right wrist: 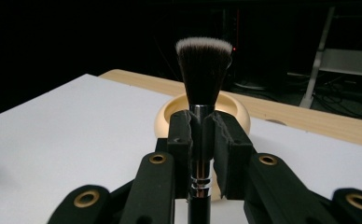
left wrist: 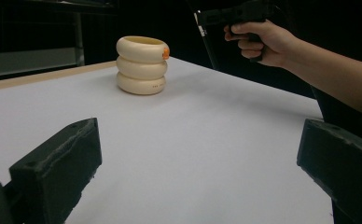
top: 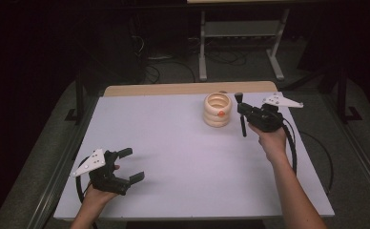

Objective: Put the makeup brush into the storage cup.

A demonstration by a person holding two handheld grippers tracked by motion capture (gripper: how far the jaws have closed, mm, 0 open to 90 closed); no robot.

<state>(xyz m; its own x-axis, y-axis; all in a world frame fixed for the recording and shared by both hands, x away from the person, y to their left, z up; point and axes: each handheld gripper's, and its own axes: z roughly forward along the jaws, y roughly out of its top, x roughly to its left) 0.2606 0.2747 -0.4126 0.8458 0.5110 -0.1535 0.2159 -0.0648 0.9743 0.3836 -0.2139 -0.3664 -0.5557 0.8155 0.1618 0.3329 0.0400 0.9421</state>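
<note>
The right claw [right wrist: 201, 140] is clamped tight on a makeup brush [right wrist: 202, 70], held upright with bristles up and handle hanging down. Just beside it, at about 9 o'clock in the high view, stands the cream ringed holder [top: 217, 109], open mouth upward, probably the brush's destination. The left claw [top: 131, 165], spread wide and empty, sits far off at 7 o'clock on the tabletop [top: 183, 162].

One cream ringed holder [top: 217, 110], one makeup brush [right wrist: 202, 74], two claws, left [top: 133, 165] and right [top: 241, 109].
</note>
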